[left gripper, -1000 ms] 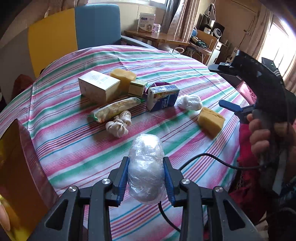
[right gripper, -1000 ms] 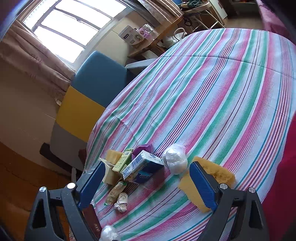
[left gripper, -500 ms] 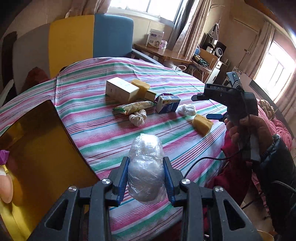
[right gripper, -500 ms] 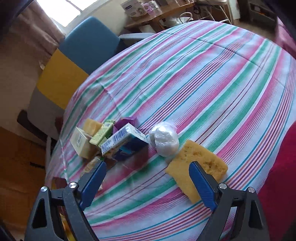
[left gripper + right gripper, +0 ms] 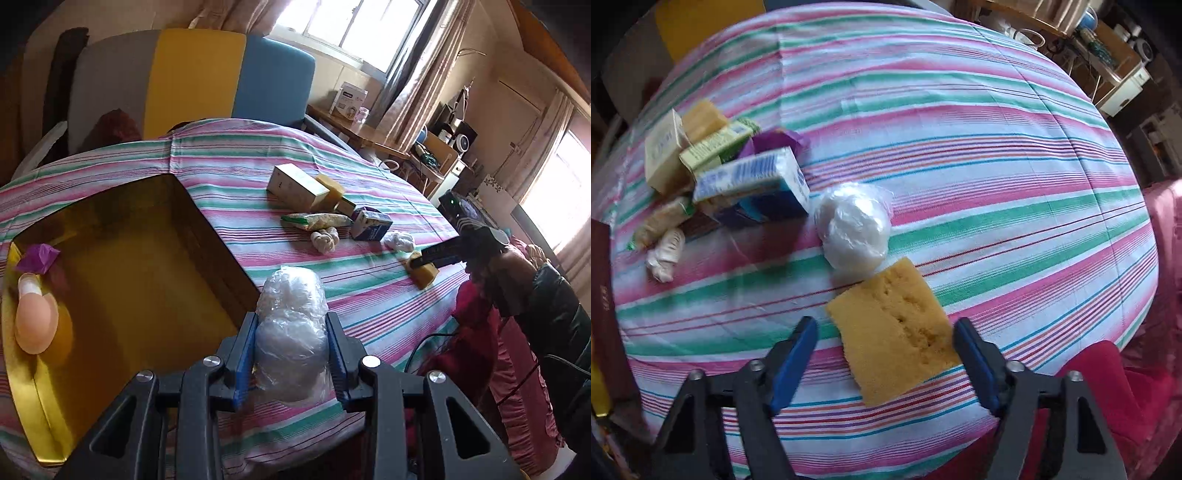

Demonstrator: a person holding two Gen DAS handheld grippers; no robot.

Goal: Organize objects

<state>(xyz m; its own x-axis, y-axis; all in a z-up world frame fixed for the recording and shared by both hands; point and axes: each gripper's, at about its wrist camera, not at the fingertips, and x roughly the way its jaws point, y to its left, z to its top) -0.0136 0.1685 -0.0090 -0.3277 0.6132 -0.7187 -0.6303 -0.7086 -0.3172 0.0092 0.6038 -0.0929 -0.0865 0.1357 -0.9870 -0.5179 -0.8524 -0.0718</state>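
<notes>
Plastic-wrapped bundle (image 5: pixel 291 332) sits pinched between the blue pads of the left tool (image 5: pixel 291 350), held above the near edge of the striped bench (image 5: pixel 369 295), just right of the golden box.

At the far left in the left wrist view, that open golden box (image 5: pixel 129 295) holds a pale egg-shaped object (image 5: pixel 35 321) against its left wall and a scrap of purple paper (image 5: pixel 37 256) just beyond it. To the right, further back on the bench, stands a cluster: a cream carton (image 5: pixel 295 184) with a yellow sponge block (image 5: pixel 330 186) touching its right end, a long clear packet of pale food (image 5: pixel 317 220) in front of them, a knotted white bundle (image 5: pixel 325 239) nearer still, then a blue-and-white carton (image 5: pixel 371 225) and a second wrapped white ball (image 5: pixel 399 240) beside it.

Further right, the right tool (image 5: pixel 886 350) hangs over the bench's near right edge with its jaws spread wide. A flat yellow sponge (image 5: pixel 894 332) lies on the cloth between the blue pads, touching neither. The white ball (image 5: pixel 853 229) lies just beyond the sponge, almost touching its far corner. In the right wrist view a green-and-cream carton (image 5: pixel 716 142) and purple paper (image 5: pixel 779 140) sit behind the blue-and-white carton (image 5: pixel 753 181).
</notes>
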